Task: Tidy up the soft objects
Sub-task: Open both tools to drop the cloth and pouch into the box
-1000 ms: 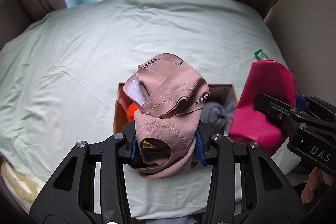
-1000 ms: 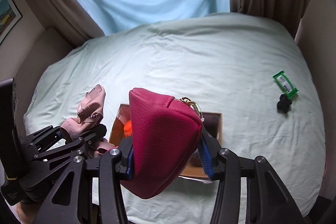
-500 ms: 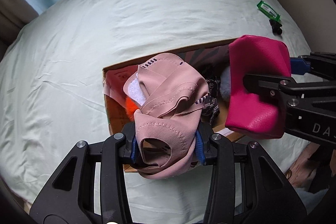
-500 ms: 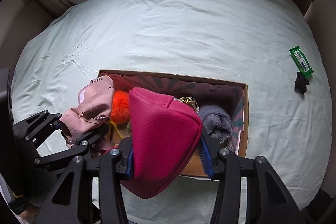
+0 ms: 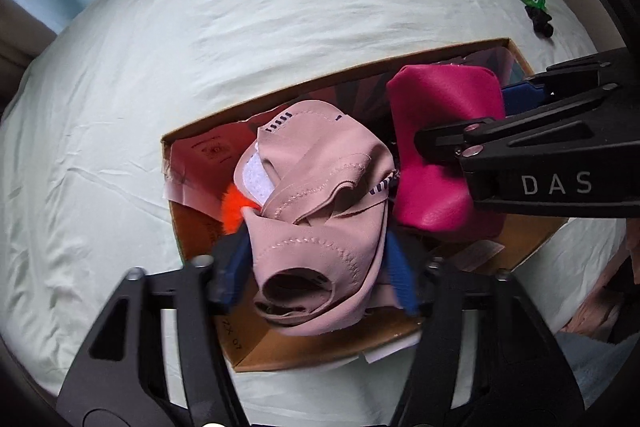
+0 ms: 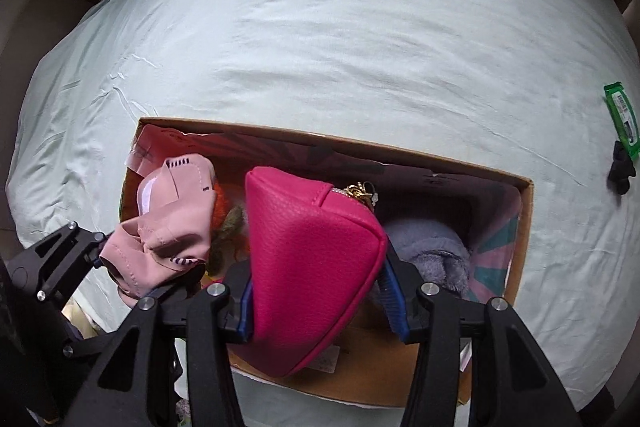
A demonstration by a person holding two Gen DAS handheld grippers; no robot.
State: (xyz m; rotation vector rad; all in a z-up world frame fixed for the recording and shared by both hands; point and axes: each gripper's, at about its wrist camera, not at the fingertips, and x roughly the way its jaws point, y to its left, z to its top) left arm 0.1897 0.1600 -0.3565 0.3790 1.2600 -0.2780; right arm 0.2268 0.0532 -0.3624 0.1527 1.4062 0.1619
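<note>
An open cardboard box [image 5: 192, 133] [image 6: 527, 211] lies on the pale green bed. My left gripper [image 5: 318, 279] is shut on a crumpled pale pink fabric piece [image 5: 320, 211], held over the box's left part; it also shows in the right wrist view [image 6: 168, 227]. My right gripper [image 6: 318, 303] is shut on a magenta zip pouch [image 6: 308, 247] over the middle of the box; the pouch also shows in the left wrist view [image 5: 440, 131]. Inside the box lie an orange fuzzy thing [image 6: 222, 209] and a grey plush item [image 6: 432, 251].
A green packet [image 6: 622, 115] and a small black object [image 6: 622, 169] lie on the sheet at the far right. The bed sheet [image 6: 340, 39] spreads wide beyond the box. Curtains and a light blue pillow area are at the back.
Both grippers have moved forward and down over the box, still holding the pink fabric and the magenta pouch. The box now fills much more of both views.
</note>
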